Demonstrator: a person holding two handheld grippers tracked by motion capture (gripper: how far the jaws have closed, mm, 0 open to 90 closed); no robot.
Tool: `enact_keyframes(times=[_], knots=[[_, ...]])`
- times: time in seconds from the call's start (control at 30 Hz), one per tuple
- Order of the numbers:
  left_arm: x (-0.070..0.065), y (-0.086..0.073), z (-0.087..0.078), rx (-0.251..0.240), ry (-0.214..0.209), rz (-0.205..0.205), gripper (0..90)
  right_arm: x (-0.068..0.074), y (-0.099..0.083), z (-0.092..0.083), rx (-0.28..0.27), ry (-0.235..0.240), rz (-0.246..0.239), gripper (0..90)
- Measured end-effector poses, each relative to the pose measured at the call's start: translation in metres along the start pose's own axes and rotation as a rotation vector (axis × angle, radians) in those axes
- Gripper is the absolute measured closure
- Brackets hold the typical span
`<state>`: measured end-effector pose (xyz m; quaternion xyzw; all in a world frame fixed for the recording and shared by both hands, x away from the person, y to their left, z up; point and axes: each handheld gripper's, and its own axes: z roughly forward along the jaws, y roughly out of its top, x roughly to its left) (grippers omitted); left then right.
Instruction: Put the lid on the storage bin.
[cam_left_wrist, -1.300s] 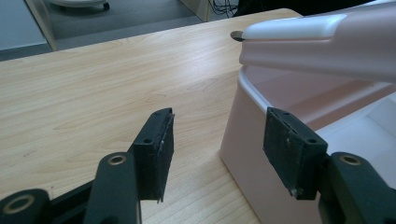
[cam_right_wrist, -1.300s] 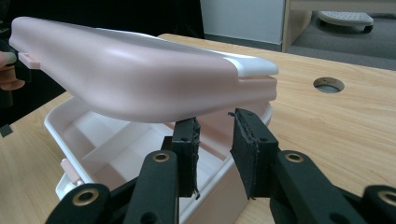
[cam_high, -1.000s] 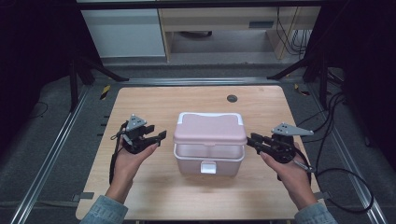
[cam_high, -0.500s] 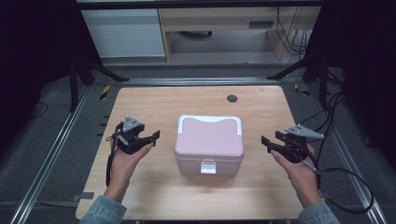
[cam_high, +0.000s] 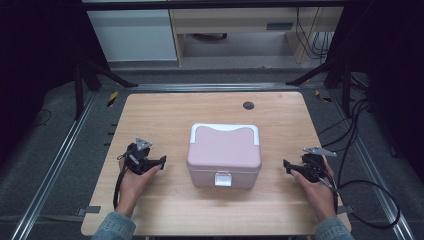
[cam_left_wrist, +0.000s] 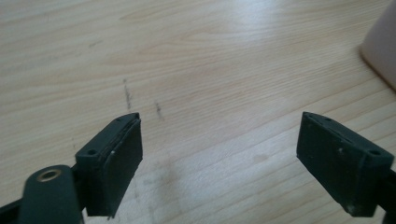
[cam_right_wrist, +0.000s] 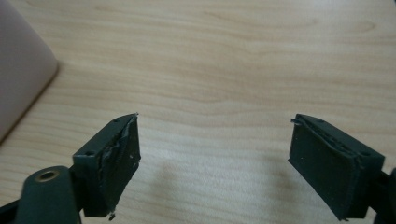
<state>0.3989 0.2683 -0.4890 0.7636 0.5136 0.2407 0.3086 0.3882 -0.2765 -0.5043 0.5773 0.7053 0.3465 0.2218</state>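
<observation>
**Pink box alone between 2 open grippers**

A pink box (cam_high: 224, 155) with rounded corners, a white rim at the back of its lid and a white latch on the front sits near the middle of the table (cam_high: 165, 112), a pale wood-grain top with a small dark round disc (cam_high: 248, 105) near its far edge. The left gripper (cam_high: 156, 162) rests low in the person's hand, apart from the box's left side; its jaws have just been opening and stand wide apart with bare wood between them (a few faint dark scuffs mark the grain there). The right gripper (cam_high: 288, 165) sits well apart from the box's right side, its jaws likewise just opened wide, nothing between them. The pads (cam_right_wrist: 122, 158) are matte black, blocky, frayed at the edges.
</observation>
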Motion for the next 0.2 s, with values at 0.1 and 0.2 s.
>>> enact_keyframes(times=[0.1,0.2], knots=[[0.0034,-0.0094,0.0037,0.015,0.004,-0.008,9.8,-0.0014,-0.0075,0.0048,0.013,-0.007,0.004,14.1],[0.0061,-0.0129,0.0046,0.004,0.002,-0.037,7.9,-0.0022,-0.0090,0.0074,-0.001,-0.010,-0.004,12.0]])
